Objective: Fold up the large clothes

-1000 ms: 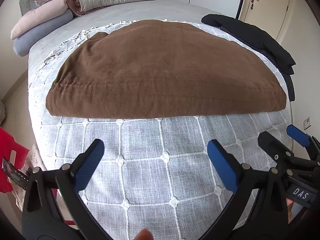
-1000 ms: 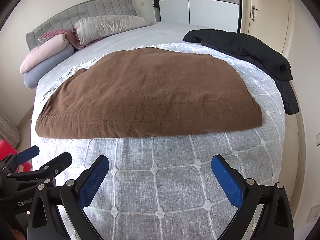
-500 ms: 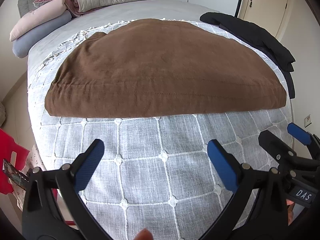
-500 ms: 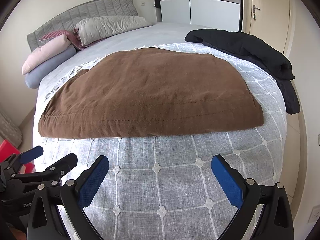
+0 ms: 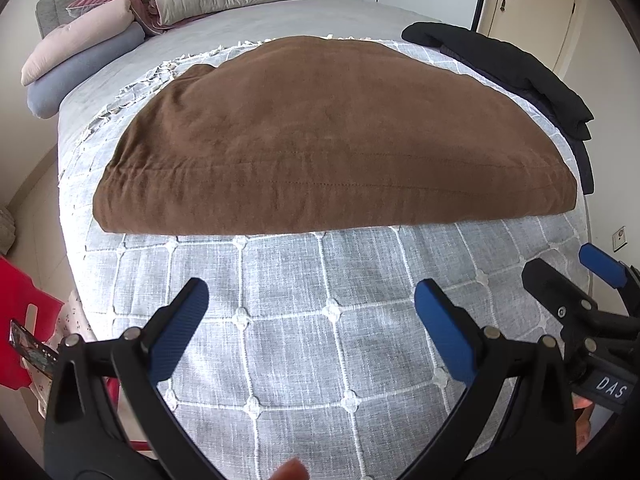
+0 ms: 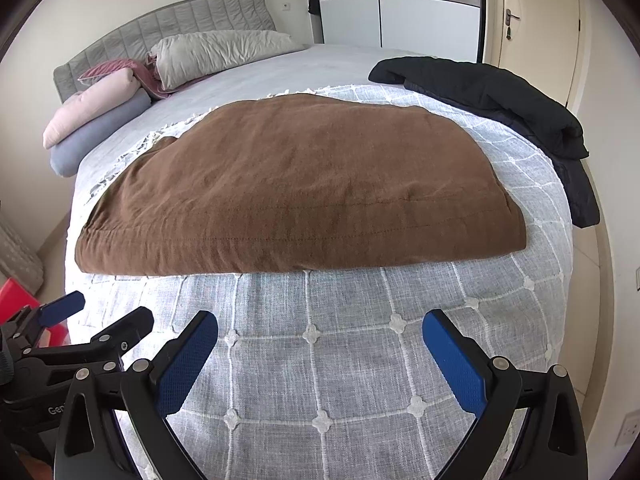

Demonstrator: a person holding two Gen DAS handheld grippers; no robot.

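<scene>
Tools, left (image 5: 310, 304) and right (image 6: 320, 334), stay spread, now nearer the brown garment (image 5: 328, 136).

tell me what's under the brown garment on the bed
The brown garment lies on a pale grey checked bedspread, which shows along its near edge and right side. Anything directly beneath the garment is covered and cannot be seen.

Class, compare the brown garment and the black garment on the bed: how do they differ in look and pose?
The brown garment lies flat, folded, mid-bed; the black garment is bunched along the far right edge, partly overhanging. Brown looks smooth; black looks puffy. Both rest on the grey checked cover, untouched.
</scene>
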